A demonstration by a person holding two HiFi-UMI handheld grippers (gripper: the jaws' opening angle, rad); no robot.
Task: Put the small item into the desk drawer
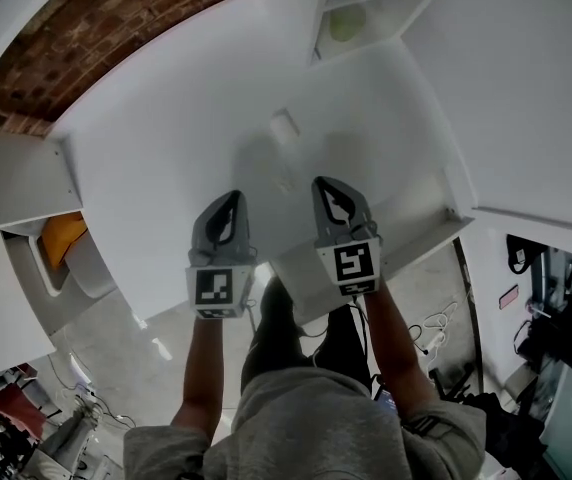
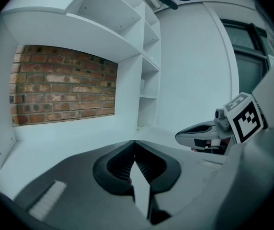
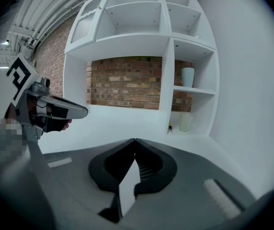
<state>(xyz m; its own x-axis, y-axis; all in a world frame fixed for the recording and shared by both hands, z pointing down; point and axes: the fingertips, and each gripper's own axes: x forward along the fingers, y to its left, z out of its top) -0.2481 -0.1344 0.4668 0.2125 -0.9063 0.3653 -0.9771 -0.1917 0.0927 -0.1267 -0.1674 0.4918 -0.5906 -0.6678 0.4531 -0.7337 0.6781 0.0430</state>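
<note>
White surface (image 1: 166, 148) spreads beneath both grippers, with a white shelf unit (image 3: 165, 71) and brick wall (image 3: 127, 83) beyond them. I see my left gripper (image 2: 135, 142) and right gripper (image 3: 135, 140) side by side, each closed tip to tip and empty. The small item (image 1: 284, 128), a pale block, lies on the surface ahead, between the two.

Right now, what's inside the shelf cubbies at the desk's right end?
A pale cup stands on the middle shelf; below it, a pale jar with a small yellowish thing beside it. Anything behind cup or jar is covered.
</note>
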